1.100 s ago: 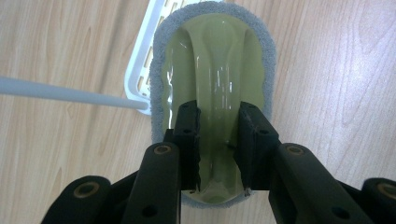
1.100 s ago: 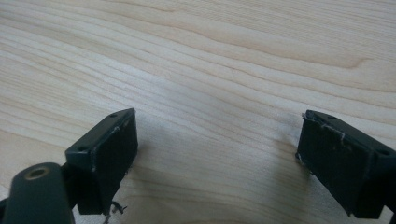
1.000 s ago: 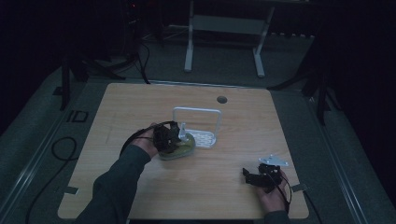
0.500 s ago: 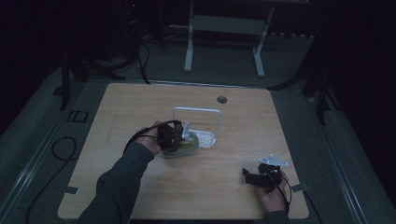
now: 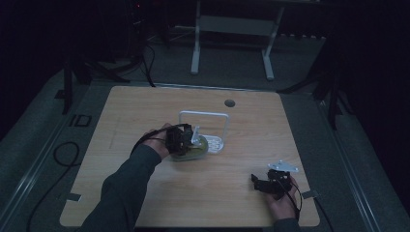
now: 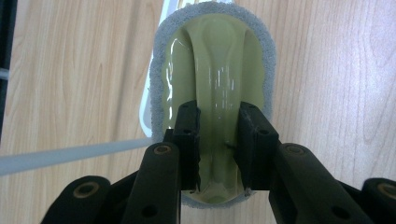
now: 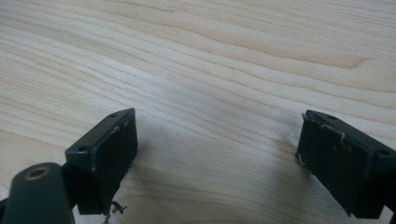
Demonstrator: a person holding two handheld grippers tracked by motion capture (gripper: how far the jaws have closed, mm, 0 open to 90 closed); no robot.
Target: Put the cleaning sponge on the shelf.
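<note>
**Left tool pinches the scrubber's handle ridge**

Left tool (image 6: 218, 144) is clamped on the raised middle ridge of a pale green scrubber (image 6: 217, 88), one jaw on each side of that ridge, near the end closest to the hand. The scrubber has a glossy plastic top and a grey fuzzy pad (image 6: 159, 84) fringing its rim. In the high view it sits near the middle of the worktop (image 5: 145, 106), partly over a white rack (image 5: 215, 143) with an upright wire hoop, and the left tool (image 5: 181, 140) is on top of it.

Right tool (image 7: 215, 154) has its jaws spread wide with nothing between them, hovering just above bare wood. In the high view that right tool (image 5: 273, 182) is near the front right corner of the worktop, well apart from the scrubber.

The scrubber looks light. Its plastic top looks stiff and slick, so a grip could slide along the ridge; the pad below looks soft and would give under pressure. The ridge is the place to hold, squarely across its narrow waist, as now. Taking the fuzzy rim instead would likely squash and twist.
</note>
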